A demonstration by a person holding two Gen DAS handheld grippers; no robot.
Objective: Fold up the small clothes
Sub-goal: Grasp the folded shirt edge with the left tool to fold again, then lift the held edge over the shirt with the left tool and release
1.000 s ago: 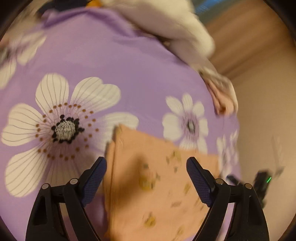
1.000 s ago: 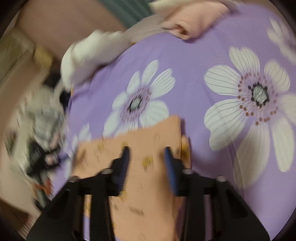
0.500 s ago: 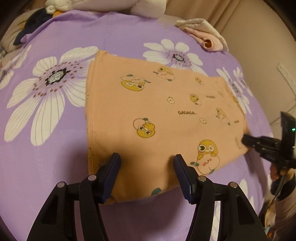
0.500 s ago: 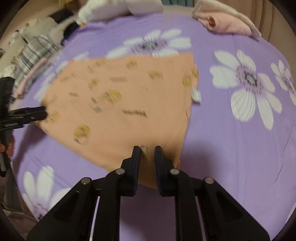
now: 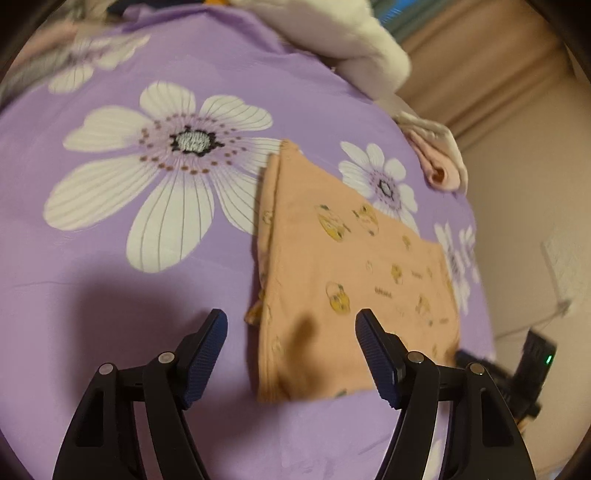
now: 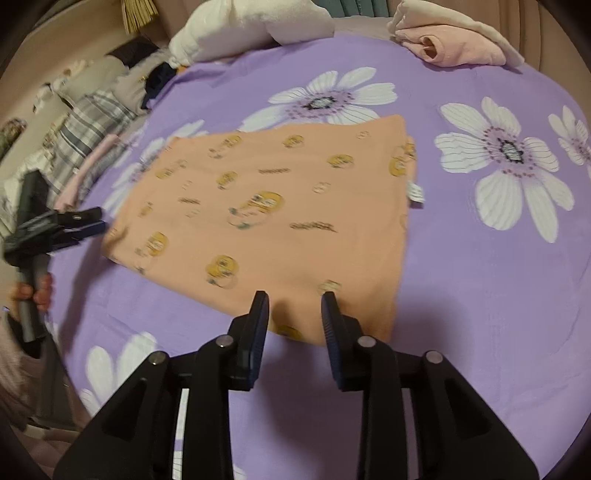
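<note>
Peach garment (image 6: 273, 206) flat, before right tool (image 6: 294, 308)

both grippers' fingers (image 5: 216, 345) opening, empty

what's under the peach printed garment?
The peach cartoon-print garment lies flat on the purple bedspread with white daisies. Its far edge overlaps petals of one daisy. A second fabric layer peeks out at its side edge. Anything else beneath is covered.

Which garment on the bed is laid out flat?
The orange cartoon-print garment, spread mid-bed. The pink garment and white bundle sit bunched at the far edge.
</note>
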